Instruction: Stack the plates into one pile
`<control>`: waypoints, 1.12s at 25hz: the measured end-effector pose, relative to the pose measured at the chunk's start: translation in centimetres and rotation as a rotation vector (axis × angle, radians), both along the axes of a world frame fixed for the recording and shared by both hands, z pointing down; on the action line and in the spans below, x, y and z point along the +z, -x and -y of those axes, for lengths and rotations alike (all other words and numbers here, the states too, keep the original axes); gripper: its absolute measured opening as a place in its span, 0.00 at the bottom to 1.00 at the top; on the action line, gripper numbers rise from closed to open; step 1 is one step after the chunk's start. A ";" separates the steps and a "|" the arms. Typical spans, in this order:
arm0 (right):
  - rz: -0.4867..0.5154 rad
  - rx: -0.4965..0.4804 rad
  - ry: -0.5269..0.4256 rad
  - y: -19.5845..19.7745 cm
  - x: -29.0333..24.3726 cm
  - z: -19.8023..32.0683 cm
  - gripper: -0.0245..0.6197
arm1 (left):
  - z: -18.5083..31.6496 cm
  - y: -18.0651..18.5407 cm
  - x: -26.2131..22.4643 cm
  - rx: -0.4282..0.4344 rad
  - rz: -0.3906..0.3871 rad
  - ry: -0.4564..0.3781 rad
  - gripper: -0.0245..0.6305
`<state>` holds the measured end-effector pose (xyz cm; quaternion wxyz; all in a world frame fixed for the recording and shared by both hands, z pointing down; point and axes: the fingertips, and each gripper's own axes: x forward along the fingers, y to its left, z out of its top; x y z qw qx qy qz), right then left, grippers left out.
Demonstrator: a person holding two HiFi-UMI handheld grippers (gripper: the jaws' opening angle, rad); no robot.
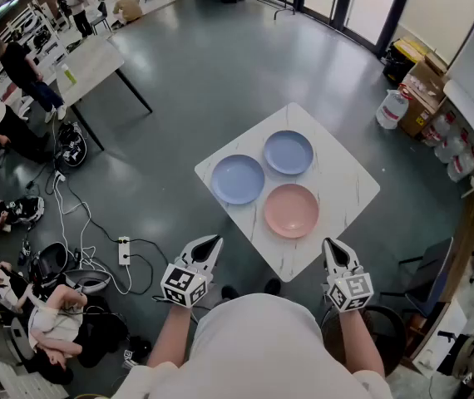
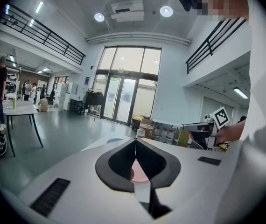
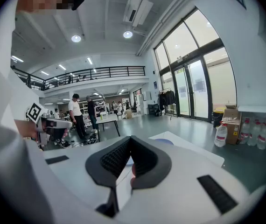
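Head view: a white square table (image 1: 349, 185) on a grey floor carries three plates lying flat and unstacked in a tight cluster. These are the near blue plate (image 1: 237, 179) at left, the far blue plate (image 1: 288, 152) behind it, and the pink plate (image 1: 291, 210) nearest the person. Whether their rims touch cannot be told from this height.

The left gripper (image 1: 213, 241) and right gripper (image 1: 330, 244) are held short of the table's near corner, well apart from every plate. In the left gripper view the jaws meet at the tips with nothing between them. In the right gripper view the jaws appear likewise closed and empty. Cables and a power strip (image 1: 124, 250) lie on the floor at left.
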<state>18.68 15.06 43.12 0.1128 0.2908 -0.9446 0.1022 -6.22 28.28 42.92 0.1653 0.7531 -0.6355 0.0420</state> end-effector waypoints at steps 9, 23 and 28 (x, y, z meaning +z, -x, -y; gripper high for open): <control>0.002 -0.002 -0.004 -0.2 -0.3 -0.6 0.07 | -0.4 -0.1 -0.2 -0.003 -0.003 -0.004 0.06; 0.045 0.021 0.036 0.6 -0.4 -1.2 0.07 | -1.0 0.7 0.0 0.013 -0.008 0.000 0.06; 0.045 0.036 0.039 1.6 -0.1 -1.9 0.08 | -2.0 1.9 0.2 0.015 -0.012 0.003 0.06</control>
